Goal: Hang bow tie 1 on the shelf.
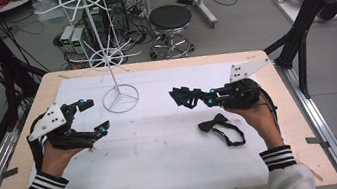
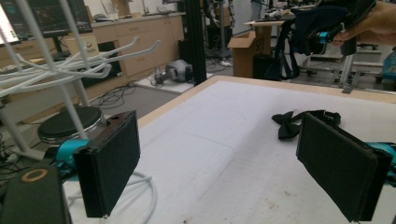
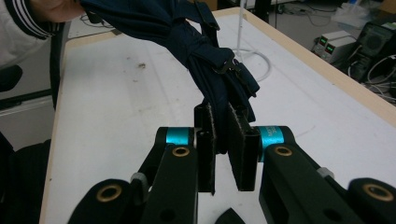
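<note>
My right gripper (image 1: pixel 203 97) hovers over the right half of the white mat, shut on a navy bow tie (image 1: pixel 182 96). The right gripper view shows its pads (image 3: pixel 243 140) pinching the navy fabric (image 3: pixel 219 70), which rises away from the jaws. A second, black bow tie (image 1: pixel 222 127) lies flat on the mat just below that gripper, also seen in the left gripper view (image 2: pixel 292 123). At the left, my left gripper (image 1: pixel 95 117) is held above the mat, open wide with nothing between its pads (image 2: pixel 109 163). A white wire hanger rack (image 1: pixel 113 57) stands at the mat's far middle.
The white mat (image 1: pixel 154 147) covers a wooden table (image 1: pixel 292 126). The rack's ring base (image 1: pixel 121 99) sits near my left gripper, and its prongs (image 2: pixel 70 65) reach overhead at the left. Behind the table are a black stool (image 1: pixel 170 21), cables and black frame posts (image 1: pixel 306 13).
</note>
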Available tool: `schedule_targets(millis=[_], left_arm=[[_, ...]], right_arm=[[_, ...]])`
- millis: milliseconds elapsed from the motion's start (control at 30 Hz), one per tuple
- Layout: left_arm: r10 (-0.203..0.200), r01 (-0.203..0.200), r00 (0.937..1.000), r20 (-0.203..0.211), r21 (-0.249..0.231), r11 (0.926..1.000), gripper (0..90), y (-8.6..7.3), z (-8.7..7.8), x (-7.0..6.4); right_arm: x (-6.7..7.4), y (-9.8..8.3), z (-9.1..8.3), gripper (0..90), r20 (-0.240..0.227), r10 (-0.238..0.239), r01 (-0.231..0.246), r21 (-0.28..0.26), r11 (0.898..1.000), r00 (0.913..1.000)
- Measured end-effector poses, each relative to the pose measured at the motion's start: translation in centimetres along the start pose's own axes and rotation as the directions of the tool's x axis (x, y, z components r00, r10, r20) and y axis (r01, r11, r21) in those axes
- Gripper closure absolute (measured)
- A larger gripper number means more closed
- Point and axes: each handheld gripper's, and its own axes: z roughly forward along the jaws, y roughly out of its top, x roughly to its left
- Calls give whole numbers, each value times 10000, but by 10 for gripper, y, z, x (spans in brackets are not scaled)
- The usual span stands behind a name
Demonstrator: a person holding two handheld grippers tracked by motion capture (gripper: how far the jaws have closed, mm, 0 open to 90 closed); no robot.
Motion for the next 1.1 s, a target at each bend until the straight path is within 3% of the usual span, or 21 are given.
schedule_targets(millis=[233, 400, 600, 800, 1100], left_arm=[[110, -117, 9984, 556, 125, 9999, 140, 11, 15, -7], [418, -430, 9963, 754, 141, 9990, 141, 20, 21, -10], [511, -526, 9924, 1124, 106, 9986, 141, 26, 28, -15], [490, -509, 9864, 1571, 82, 9987, 141, 32, 38, -21], [545, -571, 9715, 2306, 46, 9984, 140, 42, 57, -32]], right_arm=[[6, 6, 14, 825, -164, -161, 159, -86, 9998, 9997], [9, 10, 23, 825, -355, -129, 128, -38, 9999, 9993], [13, 14, 32, 825, -506, -25, 22, -54, 10000, 9987], [17, 18, 41, 825, -663, -13, 13, 3, 10000, 9978], [20, 21, 52, 825, -767, -54, 64, 124, 9999, 9970]])
